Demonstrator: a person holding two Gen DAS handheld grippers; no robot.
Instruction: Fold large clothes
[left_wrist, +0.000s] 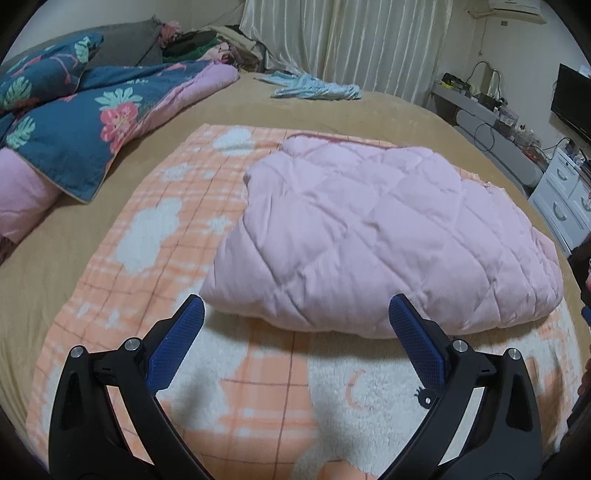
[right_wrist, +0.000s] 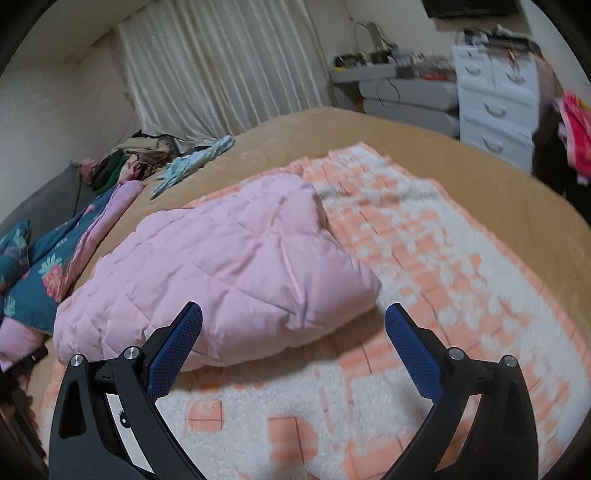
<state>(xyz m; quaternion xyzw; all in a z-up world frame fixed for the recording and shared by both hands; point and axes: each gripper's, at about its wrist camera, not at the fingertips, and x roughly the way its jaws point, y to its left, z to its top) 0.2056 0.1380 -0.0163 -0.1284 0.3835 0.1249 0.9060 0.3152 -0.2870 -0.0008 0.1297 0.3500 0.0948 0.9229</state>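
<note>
The left gripper (left_wrist: 295, 314) is hanging wide open with nothing in it. The right gripper (right_wrist: 293, 321) is spread wide too, holding nothing. Just past them, the folded pink coat (left_wrist: 376, 229) is lying on the orange blanket (left_wrist: 155, 229). The blanket is sitting on the tan bed (left_wrist: 369, 110). Far off right, white drawers (right_wrist: 495, 107) are standing shut.
</note>
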